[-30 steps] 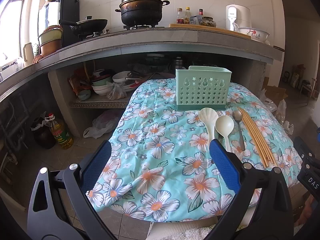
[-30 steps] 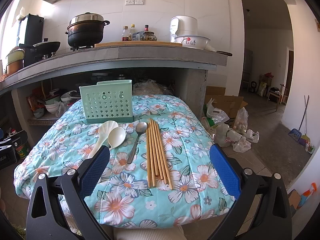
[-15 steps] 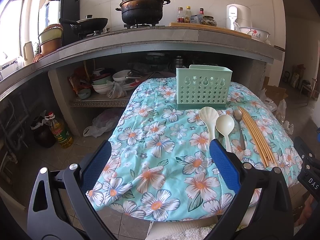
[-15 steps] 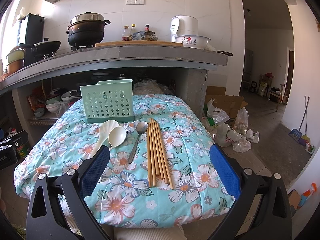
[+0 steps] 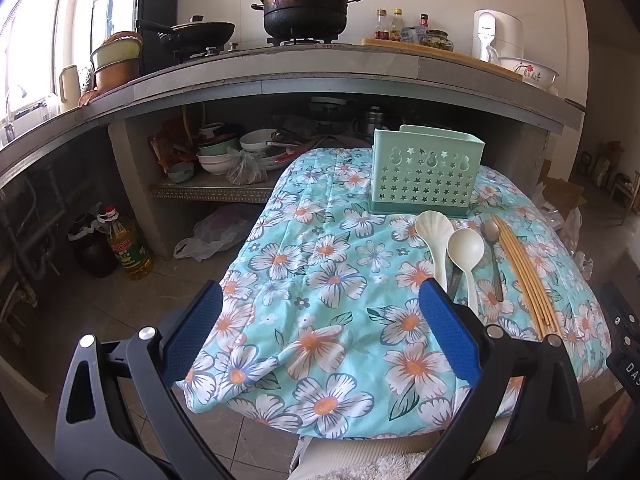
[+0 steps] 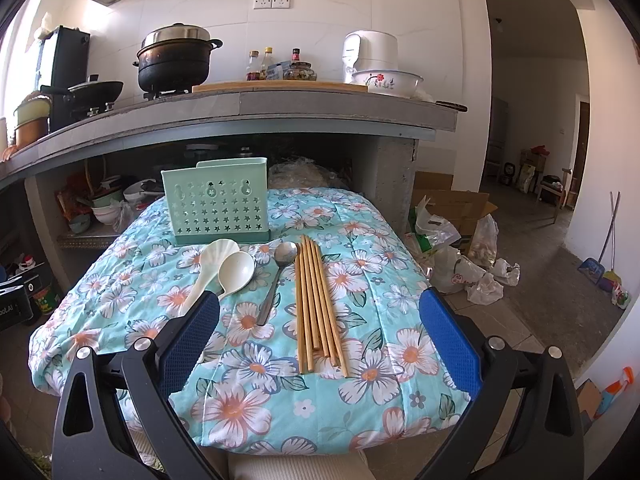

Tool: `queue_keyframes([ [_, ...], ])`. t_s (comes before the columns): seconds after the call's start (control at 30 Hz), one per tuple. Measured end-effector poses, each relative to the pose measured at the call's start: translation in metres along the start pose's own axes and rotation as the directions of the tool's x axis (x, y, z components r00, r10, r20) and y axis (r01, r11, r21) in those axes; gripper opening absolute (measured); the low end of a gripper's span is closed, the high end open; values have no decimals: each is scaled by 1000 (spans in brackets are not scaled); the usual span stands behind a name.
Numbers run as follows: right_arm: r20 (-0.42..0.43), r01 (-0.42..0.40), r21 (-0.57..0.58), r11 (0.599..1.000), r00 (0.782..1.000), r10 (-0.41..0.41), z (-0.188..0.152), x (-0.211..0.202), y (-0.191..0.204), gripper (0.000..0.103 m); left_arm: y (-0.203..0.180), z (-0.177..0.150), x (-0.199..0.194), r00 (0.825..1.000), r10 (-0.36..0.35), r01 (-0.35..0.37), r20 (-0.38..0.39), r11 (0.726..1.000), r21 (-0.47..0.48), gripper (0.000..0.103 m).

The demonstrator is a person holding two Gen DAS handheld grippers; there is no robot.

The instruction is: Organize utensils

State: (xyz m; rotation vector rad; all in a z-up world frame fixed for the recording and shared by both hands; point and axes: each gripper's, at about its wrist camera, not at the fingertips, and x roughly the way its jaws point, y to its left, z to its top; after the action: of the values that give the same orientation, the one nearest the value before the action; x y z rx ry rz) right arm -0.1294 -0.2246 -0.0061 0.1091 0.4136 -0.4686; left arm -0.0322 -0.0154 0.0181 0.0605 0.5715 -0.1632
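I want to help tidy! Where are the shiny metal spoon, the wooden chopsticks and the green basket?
Shiny metal spoon [image 6: 285, 252], right wrist view, bowl.
Wooden chopsticks [image 6: 314, 300], right wrist view, mid-bundle.
Green plastic star-holed basket [image 6: 218, 210], right wrist view, front wall.

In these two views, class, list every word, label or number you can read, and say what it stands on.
"DAS": on black gear at the right edge, cut off.
"ot.AI": on black gear at the left edge, cut off.
Oil bottle label: too blurred to read.
Sauce bottles, white cooker: too small to read.
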Motion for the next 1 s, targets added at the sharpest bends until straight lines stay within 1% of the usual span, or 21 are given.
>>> queue_keyframes([
  [0.13, -5, -3, -1, 1000, 1000, 3, -1, 1, 1, 97, -1, 2, 4, 1000, -19, 19, -18, 1000, 9, 95],
  [0.3, -39, -8, -13, 1000, 999, 8, -5, 9, 2, 97, -8, -2, 18, 996, -40, 43, -83, 999, 34, 95],
  [0.5, -114, 9, -15, 1000, 993, -10, -10, 36, -4, 97, -25, -2, 47, 991, -50, 63, -123, 993, 101, 95],
  [0.57, -123, 17, -10, 1000, 992, -19, -10, 45, -6, 97, -32, 2, 58, 989, -62, 78, -137, 990, 117, 95],
  [0.7, -121, 33, -22, 999, 992, -35, -7, 60, -9, 97, -50, 10, 75, 987, -77, 99, -139, 982, 161, 95],
  [0.83, -132, 33, -44, 999, 991, -38, -1, 77, -14, 97, -62, 16, 97, 976, -98, 130, -194, 978, 160, 95],
  [1.0, -157, 36, -46, 998, 987, -43, 4, 100, -24, 97, -73, 17, 118, 963, -123, 168, -240, 969, 181, 95],
])
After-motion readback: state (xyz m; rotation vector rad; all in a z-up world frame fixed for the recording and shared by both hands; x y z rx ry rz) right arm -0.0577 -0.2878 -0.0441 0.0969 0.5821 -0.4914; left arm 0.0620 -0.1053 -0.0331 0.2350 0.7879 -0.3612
